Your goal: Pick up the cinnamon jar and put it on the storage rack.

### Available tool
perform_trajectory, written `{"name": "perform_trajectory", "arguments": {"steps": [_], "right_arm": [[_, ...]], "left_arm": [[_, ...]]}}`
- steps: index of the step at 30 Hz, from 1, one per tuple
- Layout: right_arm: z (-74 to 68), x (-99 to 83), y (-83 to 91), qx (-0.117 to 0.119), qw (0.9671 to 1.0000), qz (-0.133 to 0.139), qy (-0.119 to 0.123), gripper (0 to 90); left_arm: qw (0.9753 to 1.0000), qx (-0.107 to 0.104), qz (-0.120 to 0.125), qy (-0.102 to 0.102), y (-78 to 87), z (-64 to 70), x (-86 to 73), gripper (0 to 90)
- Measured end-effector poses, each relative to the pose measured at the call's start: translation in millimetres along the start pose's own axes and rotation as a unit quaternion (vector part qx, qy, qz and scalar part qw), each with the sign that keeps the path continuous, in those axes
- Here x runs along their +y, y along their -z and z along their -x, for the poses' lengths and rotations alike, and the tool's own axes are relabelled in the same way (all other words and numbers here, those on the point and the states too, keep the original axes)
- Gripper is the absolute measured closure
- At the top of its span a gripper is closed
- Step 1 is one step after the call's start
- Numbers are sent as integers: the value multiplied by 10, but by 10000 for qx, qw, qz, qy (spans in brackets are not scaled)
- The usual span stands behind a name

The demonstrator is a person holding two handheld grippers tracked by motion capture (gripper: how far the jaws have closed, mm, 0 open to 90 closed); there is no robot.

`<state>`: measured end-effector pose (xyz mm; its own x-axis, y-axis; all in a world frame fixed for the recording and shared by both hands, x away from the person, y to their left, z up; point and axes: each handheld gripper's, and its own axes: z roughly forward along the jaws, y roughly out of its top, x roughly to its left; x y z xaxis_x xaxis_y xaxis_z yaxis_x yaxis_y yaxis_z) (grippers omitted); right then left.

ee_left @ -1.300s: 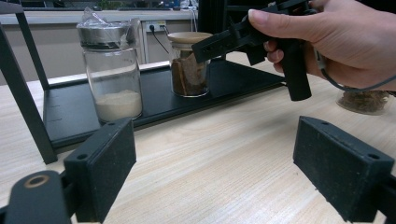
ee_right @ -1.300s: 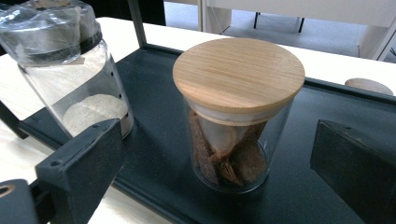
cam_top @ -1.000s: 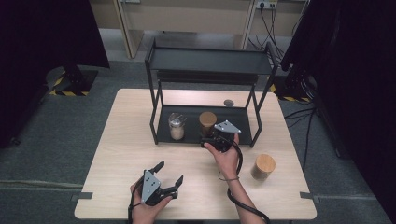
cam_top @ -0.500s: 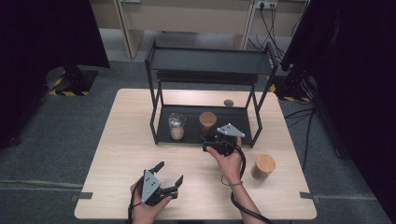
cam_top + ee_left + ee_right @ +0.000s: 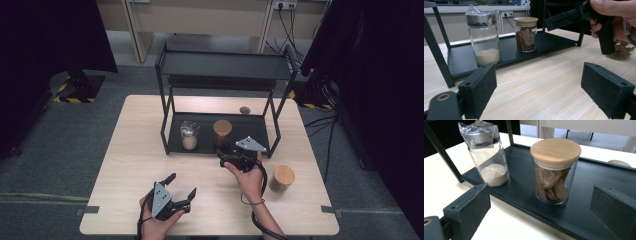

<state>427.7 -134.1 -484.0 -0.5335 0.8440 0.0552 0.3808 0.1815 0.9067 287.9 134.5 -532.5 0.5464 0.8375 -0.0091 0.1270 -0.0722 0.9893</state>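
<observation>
Where the desk (image 5: 130, 165) meets the front edge of the black rack (image 5: 225, 65), the right tool (image 5: 231, 156) is held just in front of the rack's bottom shelf (image 5: 589, 185), with its jaws spread wide and nothing between them. In the right gripper view, the jaws are seen on either side of the jar with the wooden lid (image 5: 554, 170), but short of it and not touching it.

Jar with the wooden lid: stood upright on the bottom shelf, right of centre; brown bark-like pieces are seen inside. It is also marked in the high view (image 5: 222, 132) and in the left gripper view (image 5: 526, 33).

Jar of pale powder (image 5: 487, 157): stood upright on the same shelf, just beside the first jar and apart from it; its top is covered with clear wrap over a metal lid. About a third of it is filled.

Second wooden-lidded jar (image 5: 282, 179): stood on the desk, off the rack, near the right hand (image 5: 250, 175).

Left tool (image 5: 177, 195): held low over the near part of the desk, well apart from the rack, jaws wide and empty.

Small round object (image 5: 245, 110): lying on the desk behind the rack; what it is cannot be told.
</observation>
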Motion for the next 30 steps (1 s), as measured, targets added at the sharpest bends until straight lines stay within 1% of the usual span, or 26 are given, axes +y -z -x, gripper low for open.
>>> {"name": "perform_trajectory", "arguments": {"steps": [12,20,30], "right_arm": [[14,-77,133,31,10000,17,82,37],[-9,-102,230,65,9999,62,146,38],[-47,-151,322,114,9996,48,258,38]], "left_arm": [[10000,4,-5,-6,-1,2,0,127],[10000,7,0,0,0,1,0,127],[10000,9,0,-6,0,2,0,127]]}}
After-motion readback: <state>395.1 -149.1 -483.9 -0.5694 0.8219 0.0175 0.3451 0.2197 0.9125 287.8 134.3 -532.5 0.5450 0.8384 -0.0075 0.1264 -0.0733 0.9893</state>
